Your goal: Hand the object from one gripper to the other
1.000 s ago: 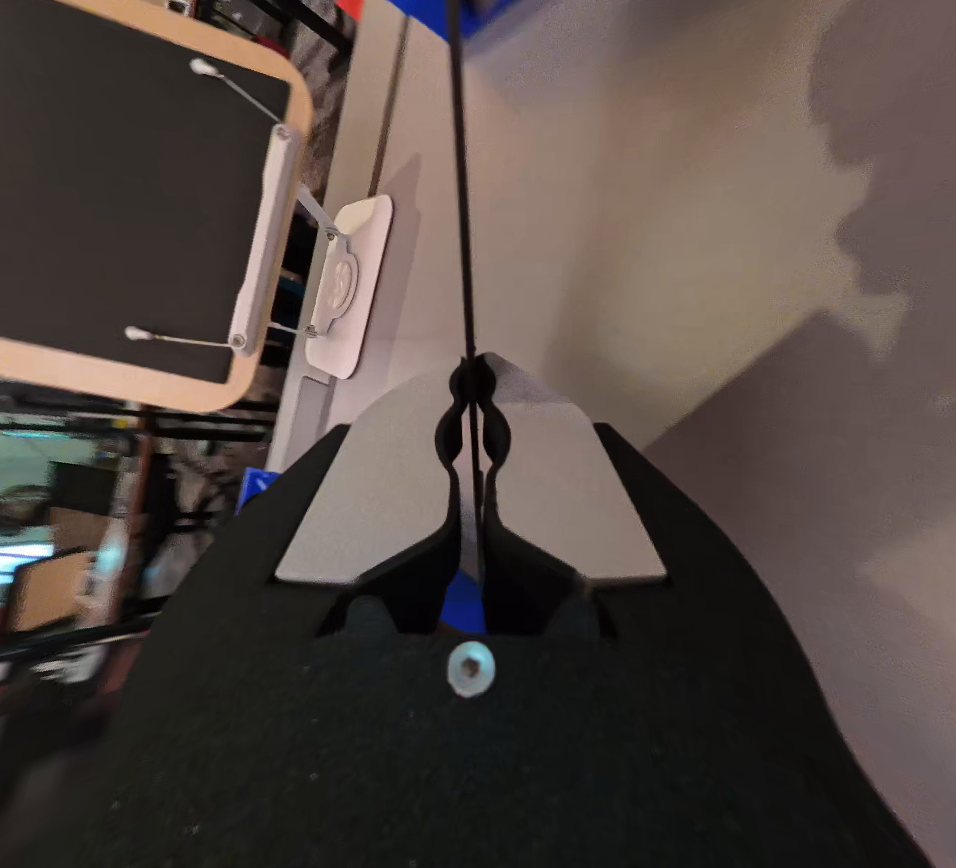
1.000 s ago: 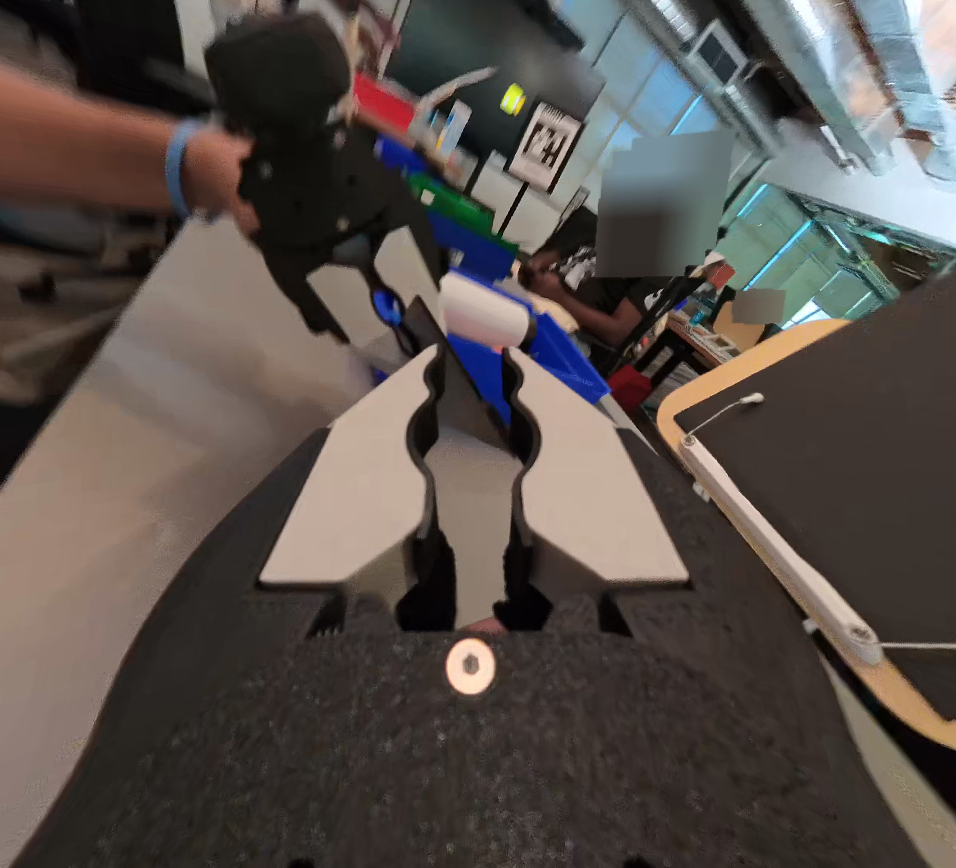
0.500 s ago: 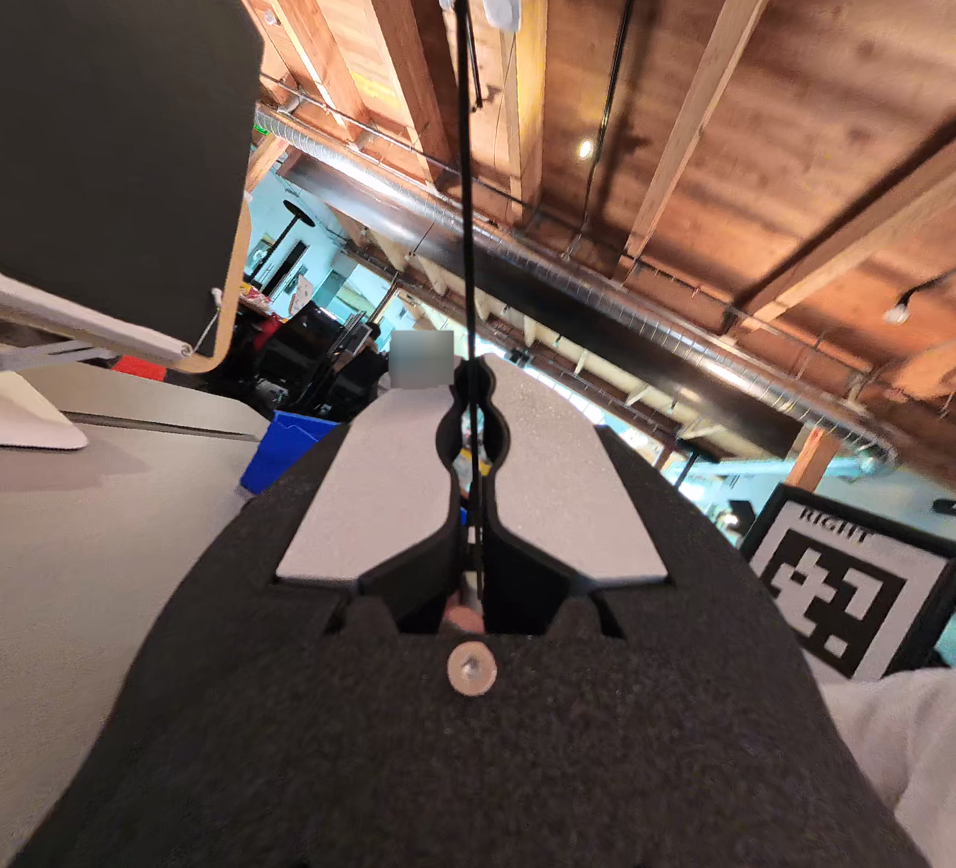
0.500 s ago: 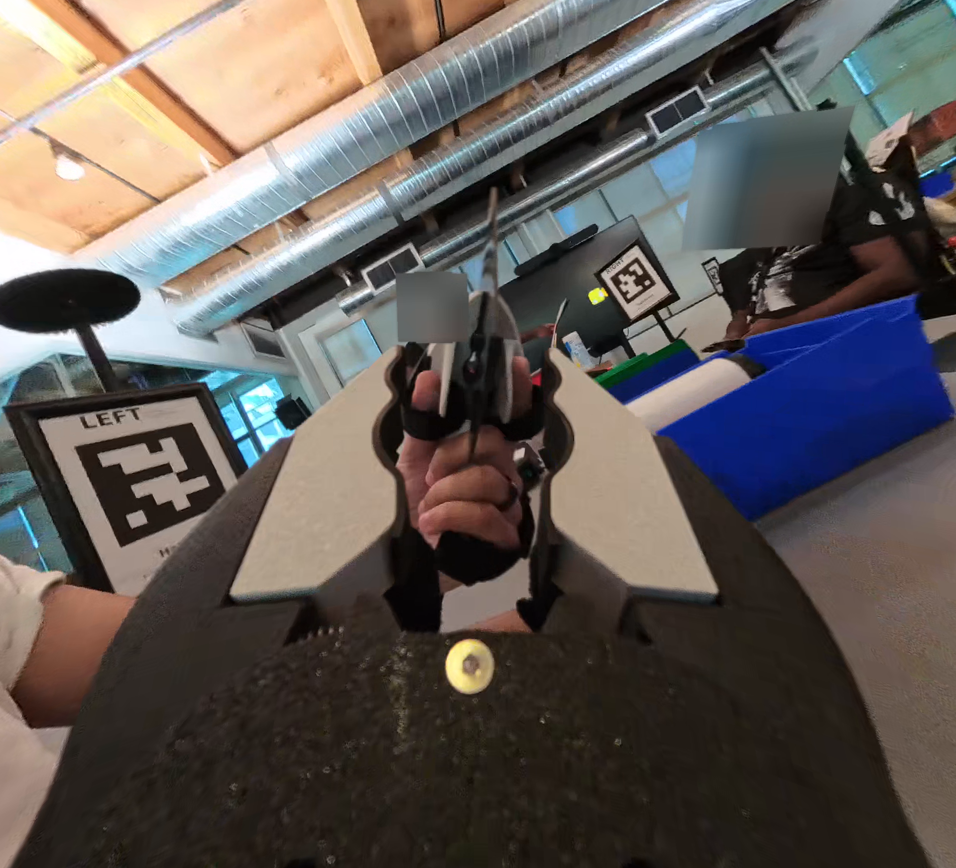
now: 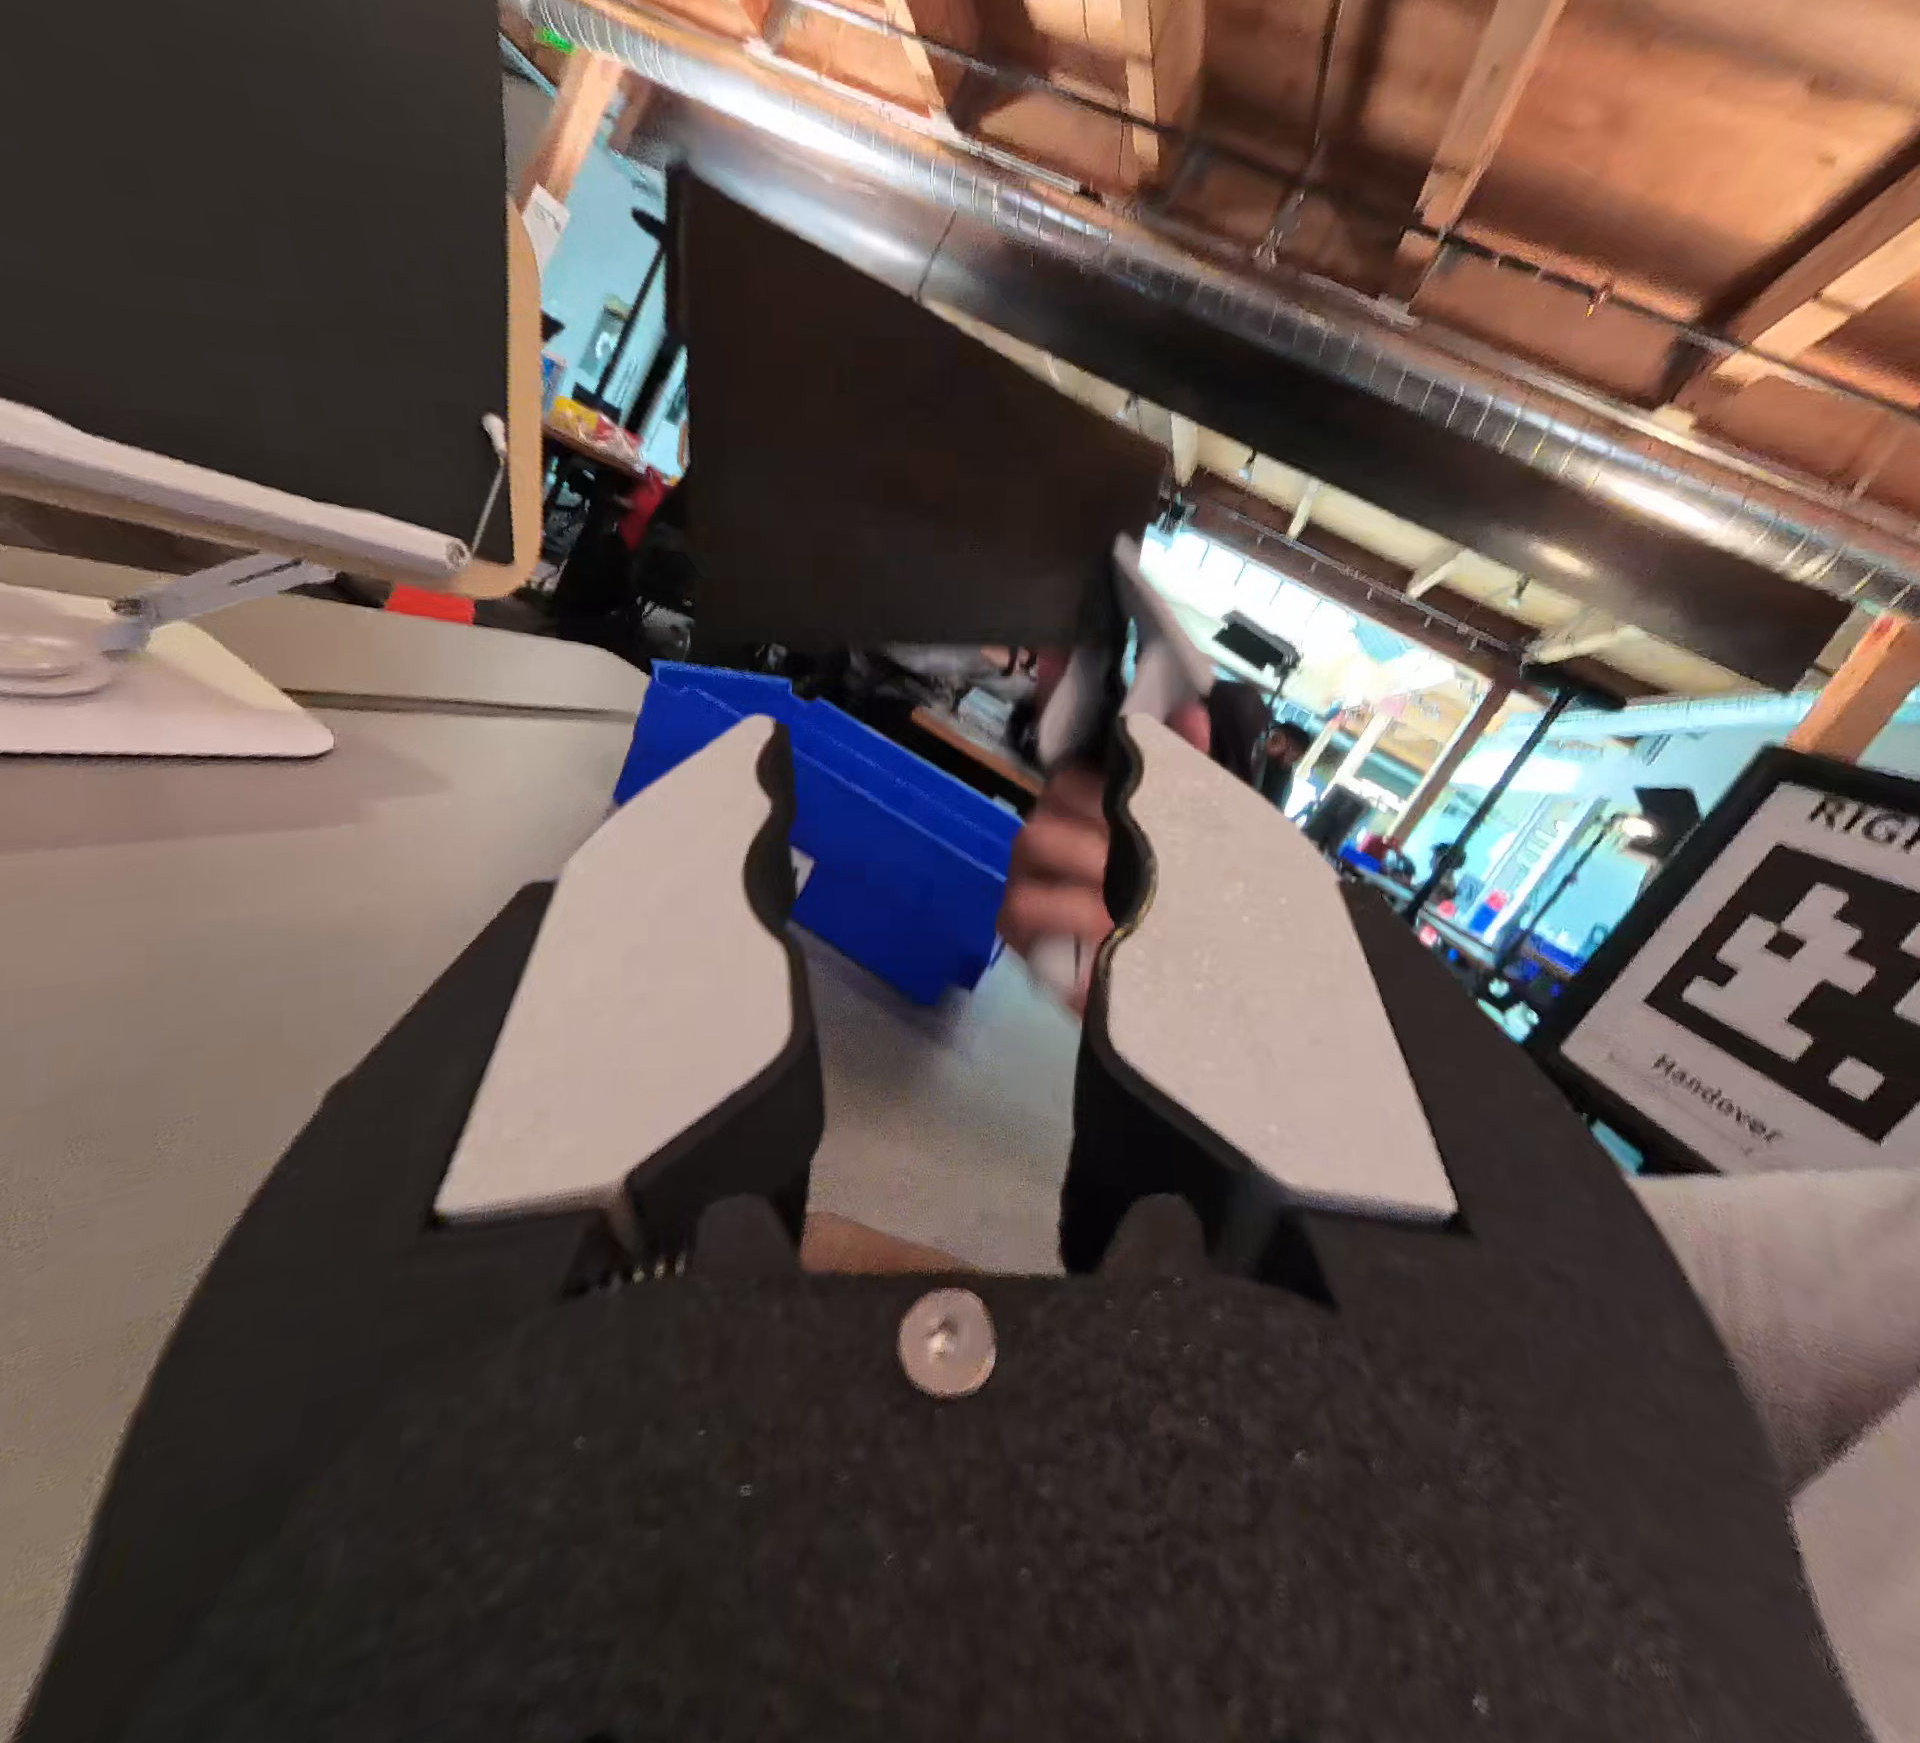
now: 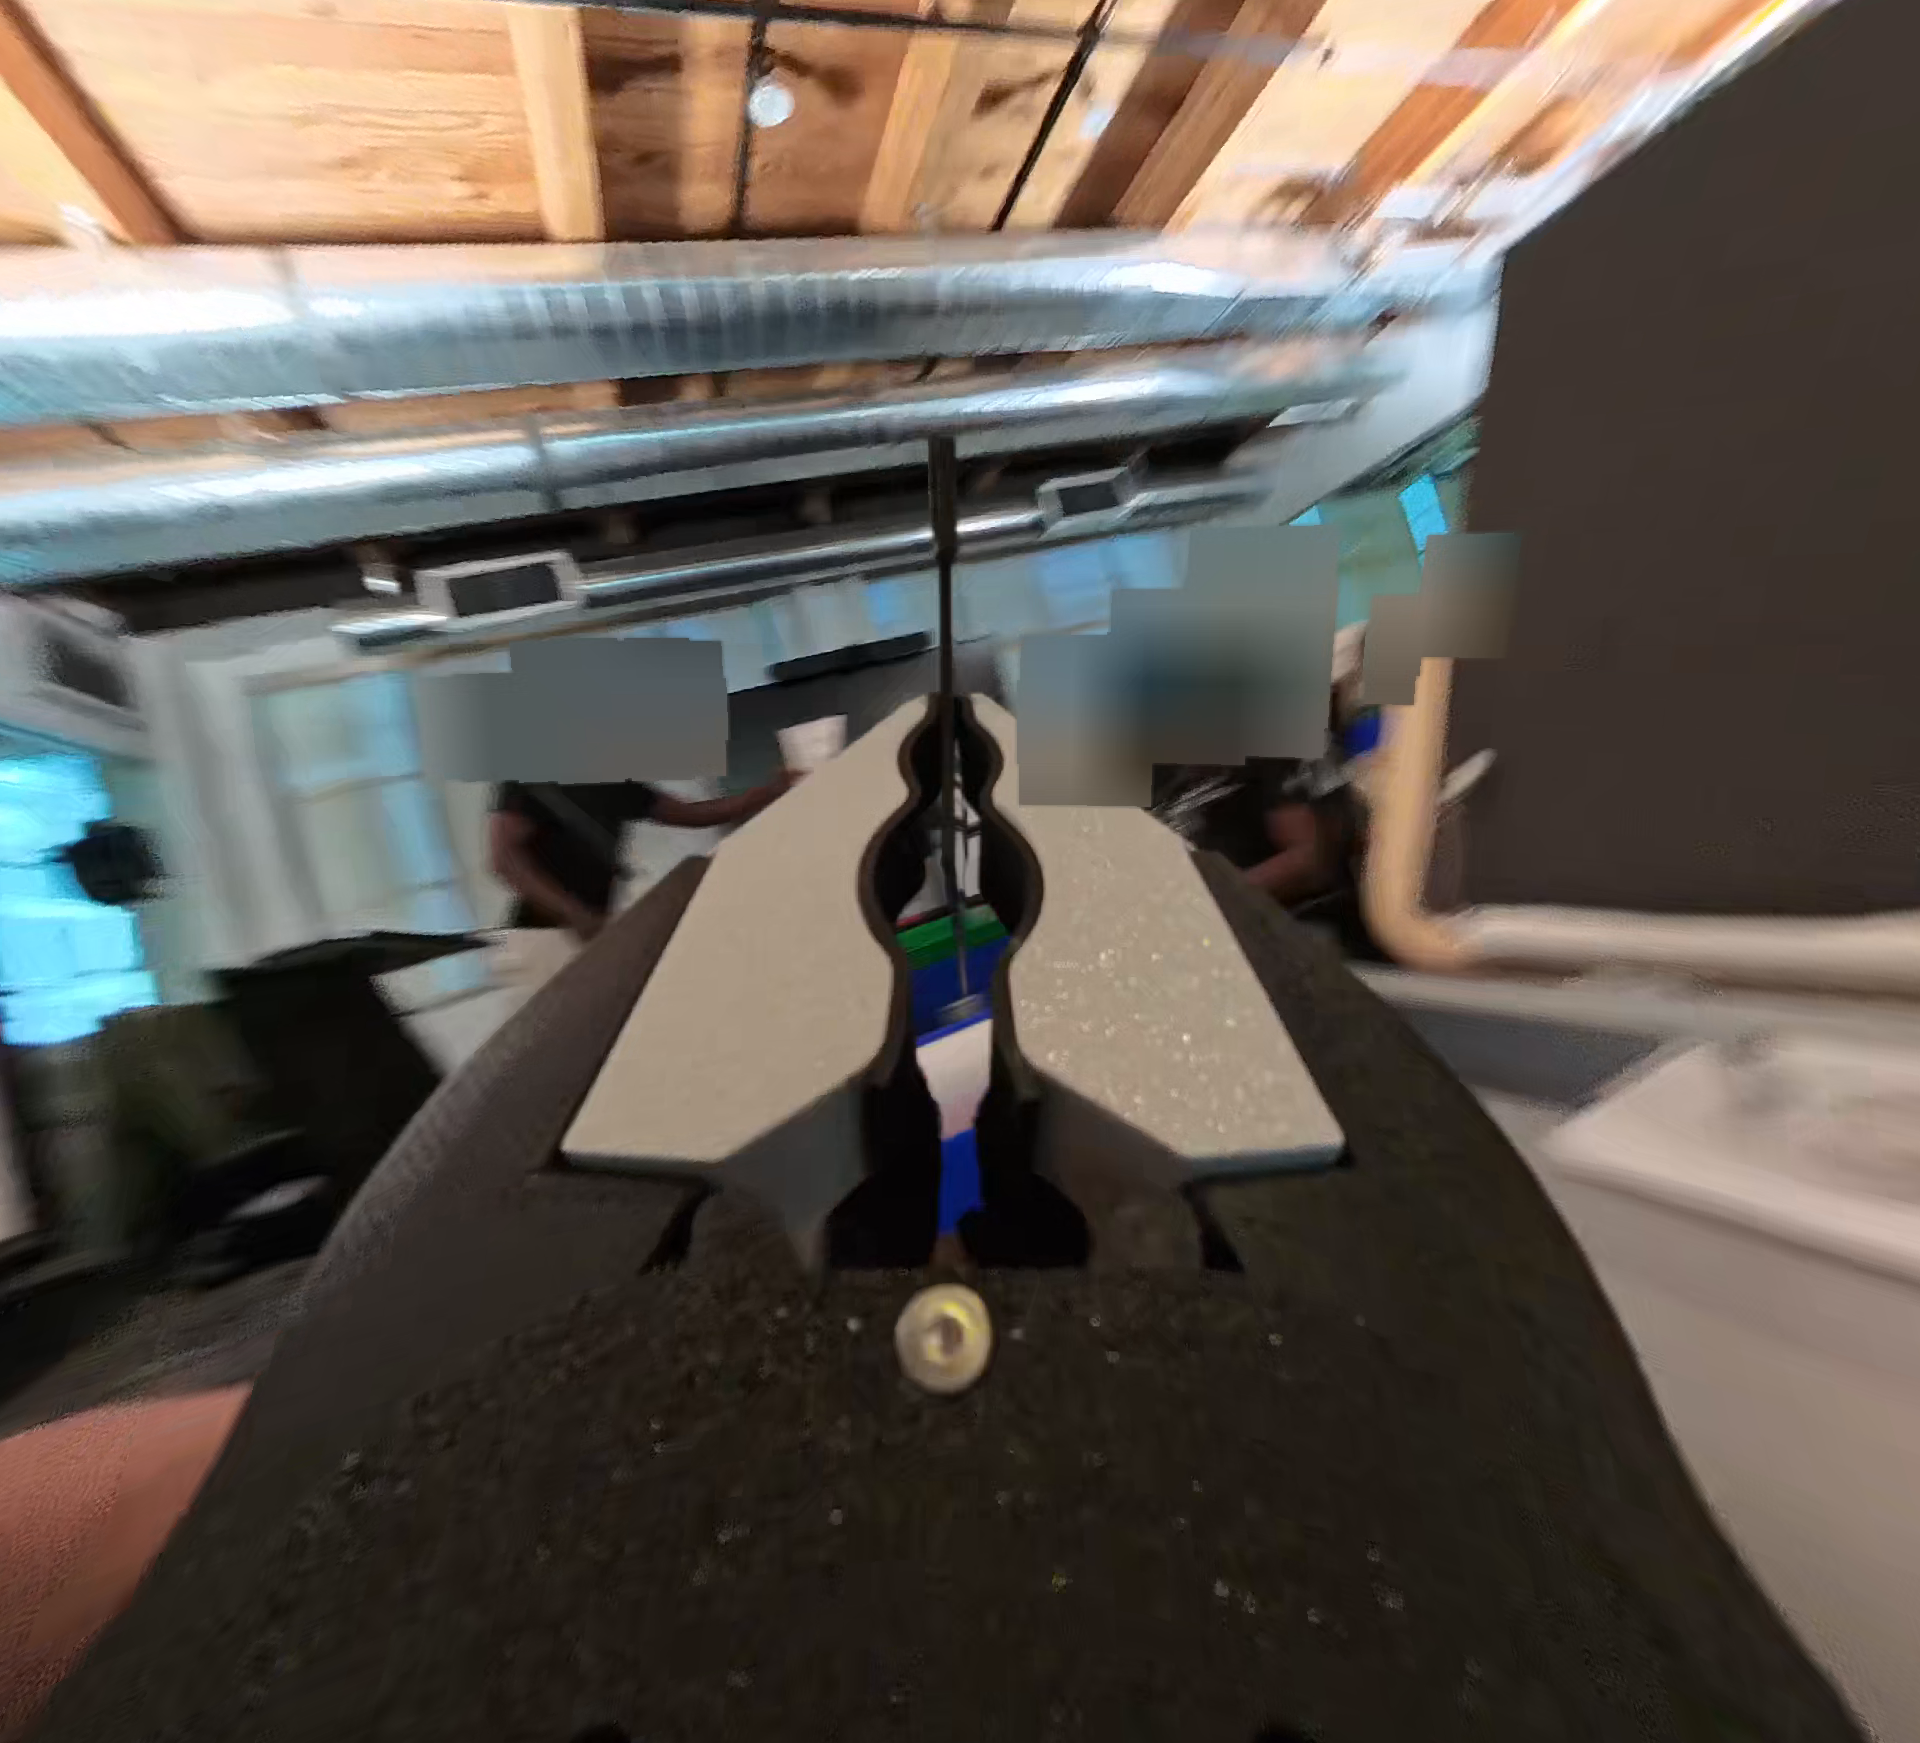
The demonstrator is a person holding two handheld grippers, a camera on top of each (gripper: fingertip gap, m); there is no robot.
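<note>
The object is a thin, flat black sheet. In the left wrist view the sheet hangs in the air ahead, turned broadside. The right gripper pinches its lower right corner, with a hand below it. My left gripper is open with nothing between its fingers, and the sheet is clear of them. In the right wrist view my right gripper is shut on the sheet. There the sheet shows edge-on as a thin black line rising from the fingertips.
A black board with a wooden rim stands on a white stand on the grey table to the left. A blue bin sits ahead. A black-and-white marker sign stands at the right. The board and people show in the right wrist view. The tips of one gripper are about 15 cm away from the tips of the other.
The left gripper was shut on the sheet and has opened and let it go. The right gripper was open around it, has shut on it and now carries it.
</note>
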